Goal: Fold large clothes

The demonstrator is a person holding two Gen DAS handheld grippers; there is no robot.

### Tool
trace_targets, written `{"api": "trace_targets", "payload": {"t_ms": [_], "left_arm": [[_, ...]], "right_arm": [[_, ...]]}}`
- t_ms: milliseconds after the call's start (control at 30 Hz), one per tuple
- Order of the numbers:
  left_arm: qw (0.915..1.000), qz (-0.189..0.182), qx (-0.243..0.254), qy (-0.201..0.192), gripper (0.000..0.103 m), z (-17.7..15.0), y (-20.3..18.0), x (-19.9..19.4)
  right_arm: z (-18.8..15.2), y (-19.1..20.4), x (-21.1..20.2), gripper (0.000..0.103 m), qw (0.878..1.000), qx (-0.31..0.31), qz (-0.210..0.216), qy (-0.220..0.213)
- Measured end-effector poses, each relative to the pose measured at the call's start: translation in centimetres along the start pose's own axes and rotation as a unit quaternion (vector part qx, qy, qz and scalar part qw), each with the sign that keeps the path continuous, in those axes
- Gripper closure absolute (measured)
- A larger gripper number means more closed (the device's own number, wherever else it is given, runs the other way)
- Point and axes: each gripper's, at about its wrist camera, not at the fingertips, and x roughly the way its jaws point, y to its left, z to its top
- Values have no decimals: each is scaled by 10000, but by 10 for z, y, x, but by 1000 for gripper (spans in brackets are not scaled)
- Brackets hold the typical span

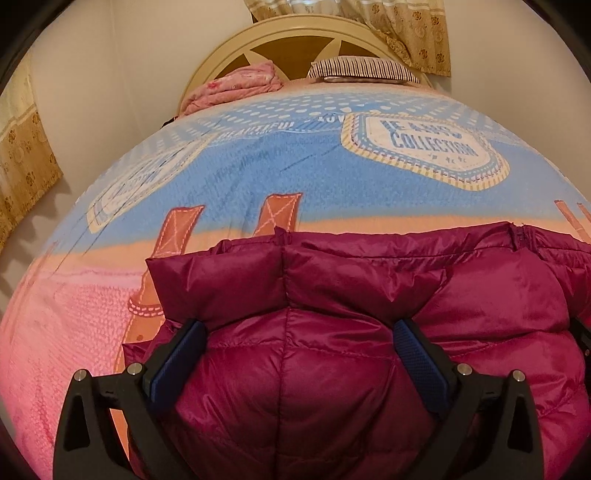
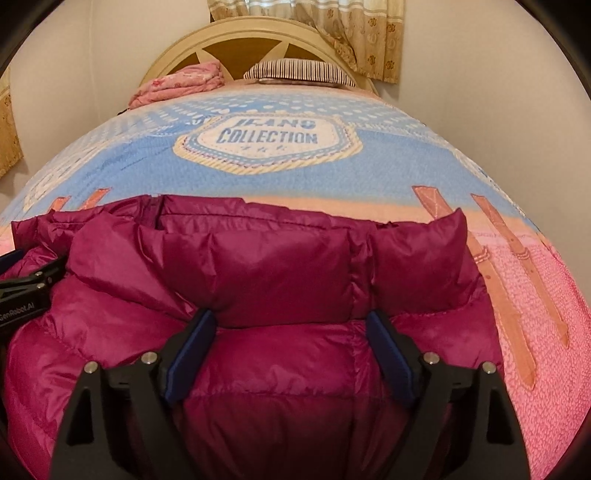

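A magenta puffer jacket lies bunched on the near end of the bed, with a folded layer on top. My left gripper stands wide over the jacket's left part. A puffy bulge of fabric rises between its blue pads, which do not squeeze it. My right gripper is spread the same way over the jacket's right part, with fabric between its pads but not pinched. The left gripper's black body shows at the right wrist view's left edge.
The jacket rests on a blue and pink printed bed cover. At the headboard lie a striped pillow and a folded pink blanket. Patterned curtains hang behind.
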Motion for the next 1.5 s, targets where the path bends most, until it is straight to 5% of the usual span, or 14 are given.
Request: {"api": "trace_targets", "payload": {"t_ms": [700, 800, 900, 1067, 1233, 1500], "left_arm": [[9990, -16, -163, 414, 1, 9, 13, -7], [9985, -98, -538, -55, 1, 8, 34, -53], [9968, -115, -702, -373, 1, -1, 45, -76], [9980, 310, -553, 80, 1, -18, 43, -40], [9958, -50, -892, 187, 1, -30, 50, -19], [9955, -22, -876, 363, 1, -30, 48, -10]], "right_arm": [[5, 6, 10, 14, 9991, -186, -159, 336], [7, 11, -19, 14, 9992, -89, -390, 79], [3, 28, -52, 8, 9992, 69, -86, -386], [-13, 74, -46, 8, 9984, -463, 136, -310], [-23, 73, -26, 6, 9986, -481, 101, -205], [-23, 78, -15, 3, 9986, -537, -14, 19]]}}
